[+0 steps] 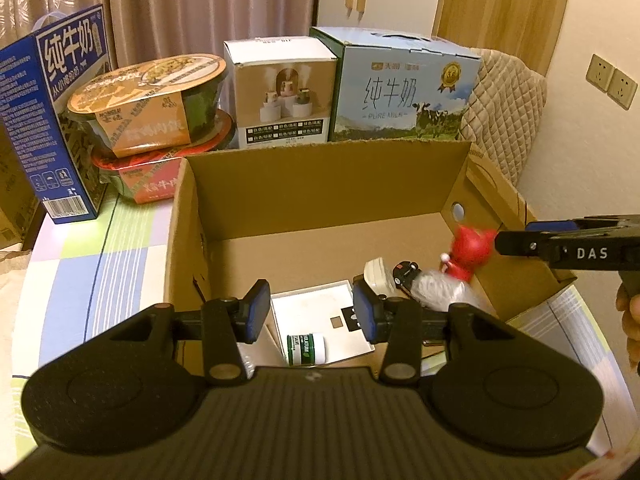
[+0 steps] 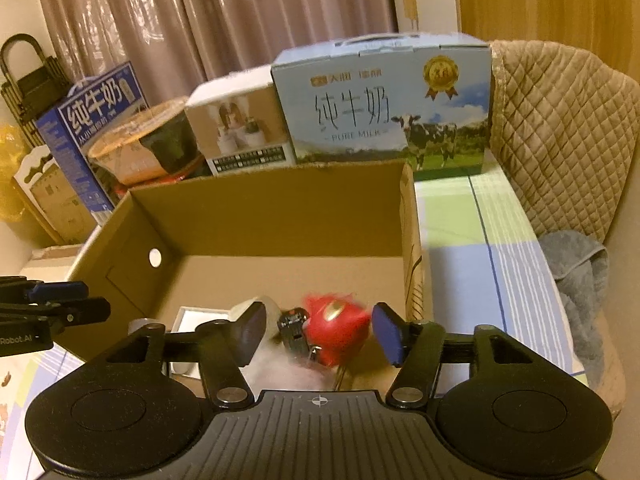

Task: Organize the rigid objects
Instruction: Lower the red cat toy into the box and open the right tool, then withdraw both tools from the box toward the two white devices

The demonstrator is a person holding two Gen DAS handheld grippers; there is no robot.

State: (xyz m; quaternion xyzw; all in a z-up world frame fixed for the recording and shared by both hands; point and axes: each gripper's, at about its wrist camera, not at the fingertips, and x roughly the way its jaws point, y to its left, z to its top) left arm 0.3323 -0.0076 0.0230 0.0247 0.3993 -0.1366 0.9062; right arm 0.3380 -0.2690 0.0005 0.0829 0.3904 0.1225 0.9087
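An open cardboard box (image 1: 320, 184) stands on the checked tablecloth. On its floor lie a flat white box (image 1: 316, 308), a green-and-white jar (image 1: 306, 349), a cream object (image 1: 378, 276), a black toy car (image 1: 404, 274) and a pale fuzzy thing (image 1: 440, 290). My left gripper (image 1: 310, 316) hovers open over the white box with nothing between its pads. My right gripper (image 2: 320, 330) is over the box's right side, jaws apart. A blurred red figurine (image 2: 336, 328) sits between its fingers beside the toy car (image 2: 292, 330), and neither pad presses on it. The figurine (image 1: 470, 250) also shows just off the right gripper's (image 1: 516, 236) tip.
Behind the box stand a pale blue milk carton (image 1: 404, 84), a white product box (image 1: 282, 92), two stacked noodle bowls (image 1: 148, 100) and a dark blue milk carton (image 1: 52, 112). A quilted chair back (image 2: 560, 128) and a grey towel (image 2: 580, 272) are to the right.
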